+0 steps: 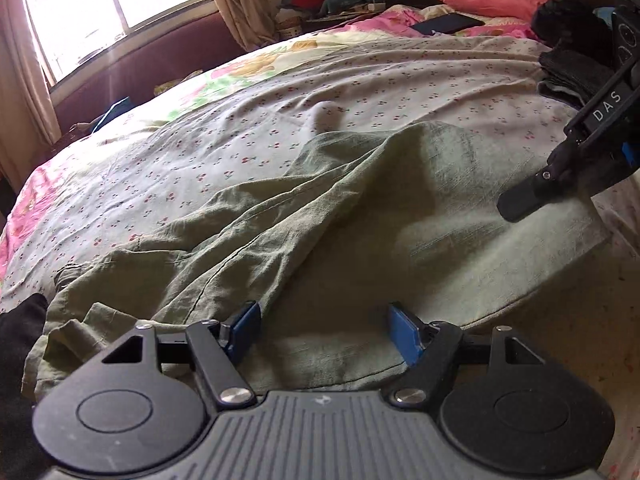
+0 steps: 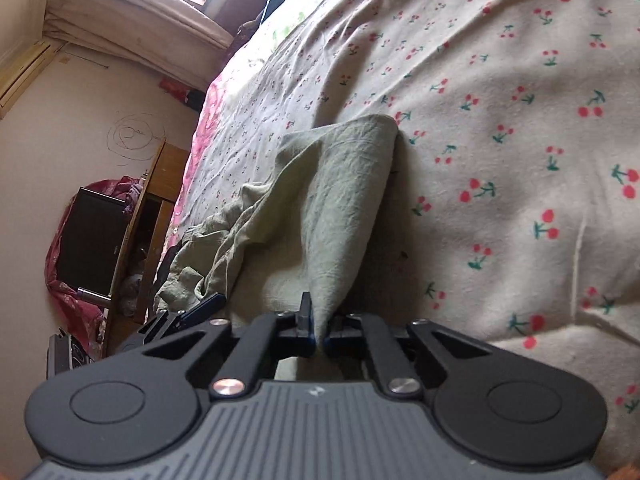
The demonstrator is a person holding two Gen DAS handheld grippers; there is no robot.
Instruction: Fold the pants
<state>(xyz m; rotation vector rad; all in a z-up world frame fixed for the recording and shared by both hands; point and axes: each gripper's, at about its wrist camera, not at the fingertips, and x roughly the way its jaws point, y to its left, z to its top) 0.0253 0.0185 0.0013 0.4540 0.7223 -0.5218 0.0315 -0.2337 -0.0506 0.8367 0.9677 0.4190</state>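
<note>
White "DAS" lettering on right gripper (image 1: 520, 208)

both wrist views close over pants (image 1: 320, 216)

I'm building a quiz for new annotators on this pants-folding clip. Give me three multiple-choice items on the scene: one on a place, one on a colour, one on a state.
1. Where do the pants lie?
A. on a bed sheet
B. on a wooden floor
C. over a chair

2. What colour are the pants?
A. dark blue
B. pale green
C. red

3. How is the right hand-held gripper?
A. wide open above the cloth
B. shut on nothing
C. shut on the pants

Answers:
1. A, the cherry-print sheet surrounds the cloth.
2. B, the cloth reads pale green in both views.
3. C, its pads pinch a peak of cloth, while the left hand-held gripper stands open over the pants.
</note>
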